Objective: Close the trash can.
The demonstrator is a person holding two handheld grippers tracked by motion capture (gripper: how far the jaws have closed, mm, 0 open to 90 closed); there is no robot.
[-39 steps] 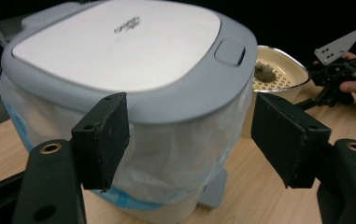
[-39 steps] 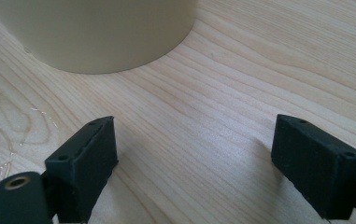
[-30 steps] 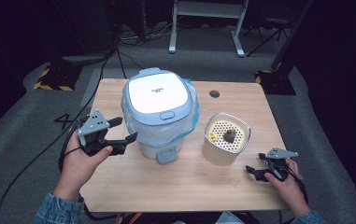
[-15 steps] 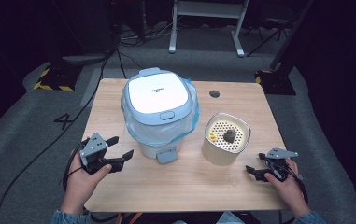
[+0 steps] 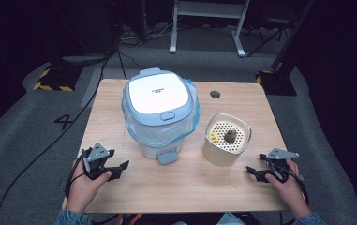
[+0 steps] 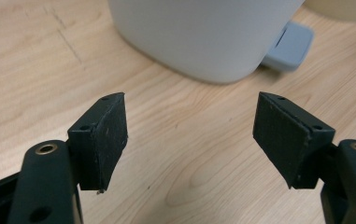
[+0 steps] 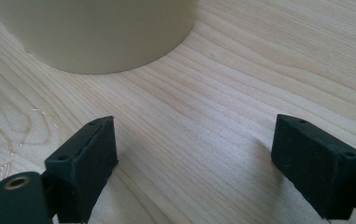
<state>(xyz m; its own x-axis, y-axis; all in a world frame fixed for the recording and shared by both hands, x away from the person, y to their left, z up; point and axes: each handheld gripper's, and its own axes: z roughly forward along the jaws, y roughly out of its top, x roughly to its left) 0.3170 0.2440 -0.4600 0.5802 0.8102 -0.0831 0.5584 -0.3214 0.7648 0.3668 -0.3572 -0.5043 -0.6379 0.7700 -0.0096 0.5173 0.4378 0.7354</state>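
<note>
Resting on table (image 5: 120, 98) – one bin (image 5: 159, 112), one canister (image 5: 226, 139), two grippers

Left tongs (image 5: 120, 168) low, jaws wide, empty; right tongs (image 5: 253, 172) low, jaws wide, empty.

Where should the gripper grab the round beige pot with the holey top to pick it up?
Probably by its smooth side wall, coming in level from the front: the beige pot stands upright, and the right gripper sits open just before it.
</note>
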